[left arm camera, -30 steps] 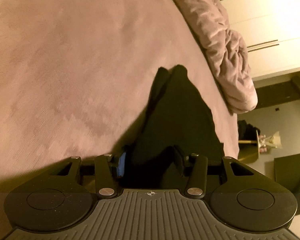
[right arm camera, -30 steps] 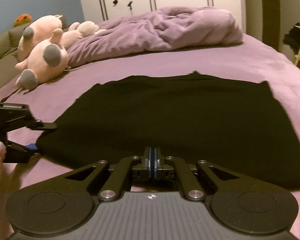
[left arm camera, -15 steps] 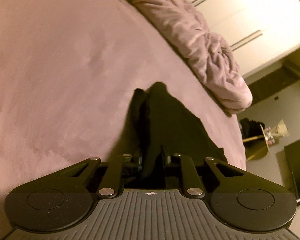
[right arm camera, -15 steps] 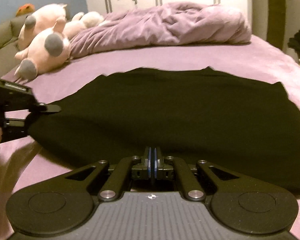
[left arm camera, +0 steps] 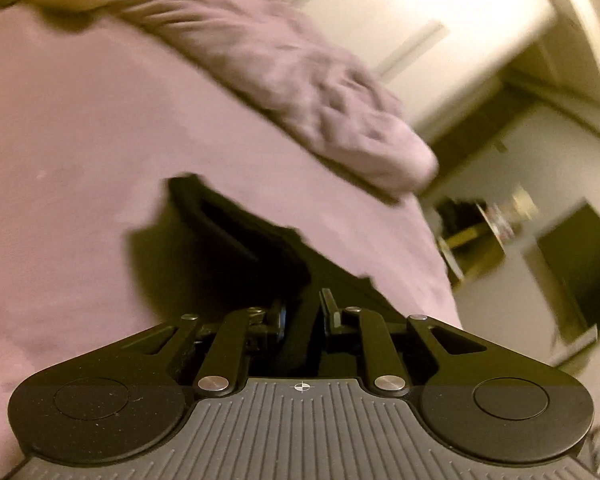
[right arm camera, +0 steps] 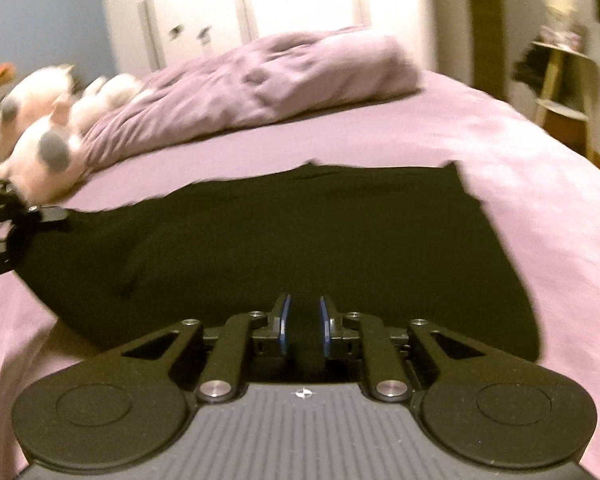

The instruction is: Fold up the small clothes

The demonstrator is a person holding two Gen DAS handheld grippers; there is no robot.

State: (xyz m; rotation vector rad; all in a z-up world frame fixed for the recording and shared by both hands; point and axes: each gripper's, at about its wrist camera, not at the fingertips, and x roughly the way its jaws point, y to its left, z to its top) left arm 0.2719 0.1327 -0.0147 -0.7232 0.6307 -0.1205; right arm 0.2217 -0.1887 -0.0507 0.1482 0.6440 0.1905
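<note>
A black garment is spread flat on the purple bed, not yet folded. Its corner at nine o'clock is pinched by the left hand-held gripper. The right hand-held gripper is opening narrowly over the near hem; whether cloth is pressed cannot be told.

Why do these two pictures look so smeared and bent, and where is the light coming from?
Left wrist view: motion blur smears the duvet and the room; only the left gripper is sharp; a yellowish cast, a dark shadow beside the black cloth. Right wrist view: milder blur on the plush toys; glare washes out the wardrobe; the fisheye lens bows the bed.
</note>
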